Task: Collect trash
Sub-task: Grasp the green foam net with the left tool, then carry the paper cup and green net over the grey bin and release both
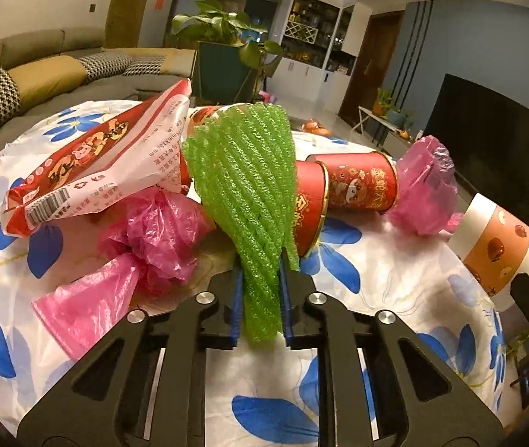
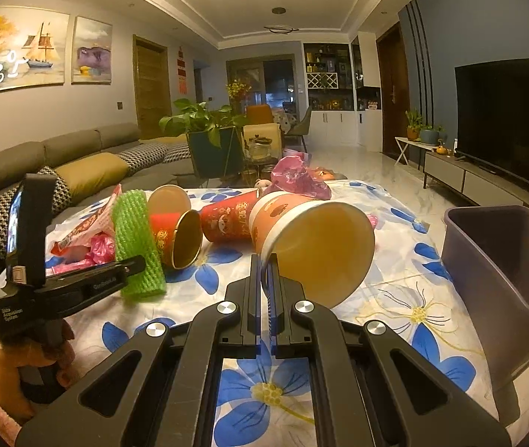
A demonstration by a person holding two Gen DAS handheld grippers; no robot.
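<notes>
My left gripper [image 1: 260, 298] is clamped on the lower end of the green foam net [image 1: 243, 186], which stands up between the blue pads and fans out toward twelve o'clock. My right gripper [image 2: 266, 290] is closed tight on the rim of the orange paper cup [image 2: 301, 231]; the cup lies tilted on its side with its open mouth facing me.

From the left wrist, crumpled pink plastic bags [image 1: 152, 238] lie at nine o'clock of the net, and a red and white wrapper [image 1: 93, 164] rests above them at ten o'clock. Two red paper cups [image 1: 342, 190] lie on their sides at two o'clock, just behind the net, with another pink bag [image 1: 426, 190] beyond them at three o'clock.

From the right wrist, a grey bin [image 2: 506, 260] sits at three o'clock on the flowered tablecloth [image 2: 394, 298], near the orange cup but apart from it. I see my left gripper and the net at nine o'clock.
</notes>
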